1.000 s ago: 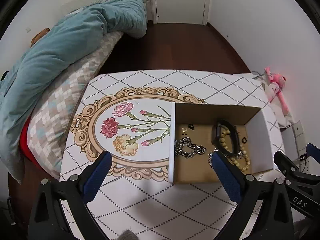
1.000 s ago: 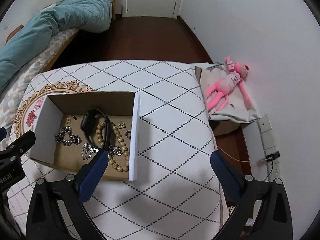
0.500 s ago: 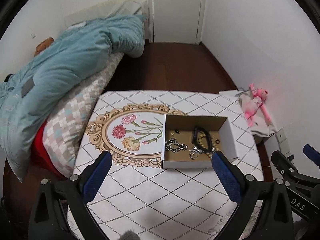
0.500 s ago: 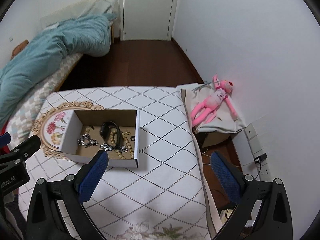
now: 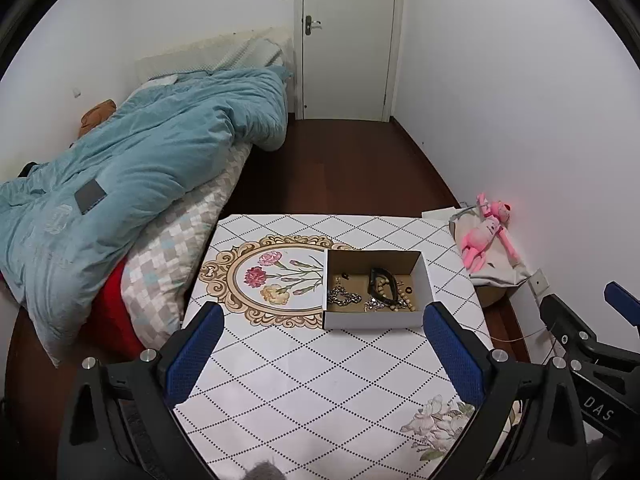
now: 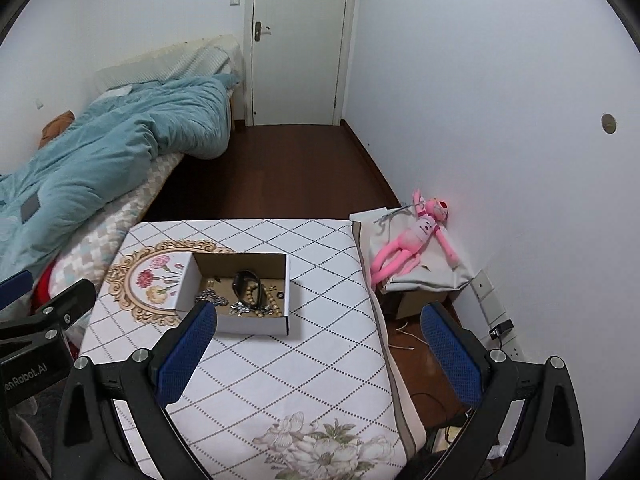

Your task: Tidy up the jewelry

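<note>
An open cardboard box sits on the patterned table. Inside lie a silver chain, a black band, a bead string and a small dark ring. My left gripper is open and empty, well back from and above the box. My right gripper is open and empty, also pulled back, to the right of the box.
A bed with a teal duvet runs along the table's left side. A pink plush toy lies on a bag by the right wall. A closed door stands at the far end beyond dark wooden floor.
Both grippers have drawn back and up from the box. The box now looks much smaller and the whole room shows. Both stay open and empty.
</note>
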Demonstrator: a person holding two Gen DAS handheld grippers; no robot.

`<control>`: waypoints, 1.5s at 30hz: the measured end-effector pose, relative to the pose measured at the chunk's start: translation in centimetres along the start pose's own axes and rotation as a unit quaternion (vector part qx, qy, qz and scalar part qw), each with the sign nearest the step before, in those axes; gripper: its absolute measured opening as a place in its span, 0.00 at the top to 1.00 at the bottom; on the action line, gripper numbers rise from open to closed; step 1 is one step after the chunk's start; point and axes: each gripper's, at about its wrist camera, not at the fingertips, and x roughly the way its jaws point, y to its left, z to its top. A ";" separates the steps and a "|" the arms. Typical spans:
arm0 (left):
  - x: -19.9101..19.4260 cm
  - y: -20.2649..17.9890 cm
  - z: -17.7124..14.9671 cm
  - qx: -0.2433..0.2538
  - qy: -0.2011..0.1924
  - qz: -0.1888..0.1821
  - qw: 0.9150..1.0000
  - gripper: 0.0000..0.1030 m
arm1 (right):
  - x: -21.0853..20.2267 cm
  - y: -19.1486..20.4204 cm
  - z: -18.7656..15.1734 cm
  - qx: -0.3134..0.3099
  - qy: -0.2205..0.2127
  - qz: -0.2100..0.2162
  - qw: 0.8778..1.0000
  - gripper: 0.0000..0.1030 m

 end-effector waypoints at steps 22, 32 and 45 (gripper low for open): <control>-2.0 0.4 1.9 -0.006 0.027 0.002 1.000 0.01 | -3.9 -0.2 1.7 0.003 0.006 0.002 1.000 0.00; 0.8 1.0 3.6 -0.015 0.058 0.012 0.998 0.01 | -0.6 0.8 4.4 -0.006 0.031 0.000 0.999 0.00; 3.1 0.6 3.8 -0.002 0.084 0.020 0.996 0.01 | 2.6 1.1 4.8 -0.009 0.066 -0.004 0.998 0.00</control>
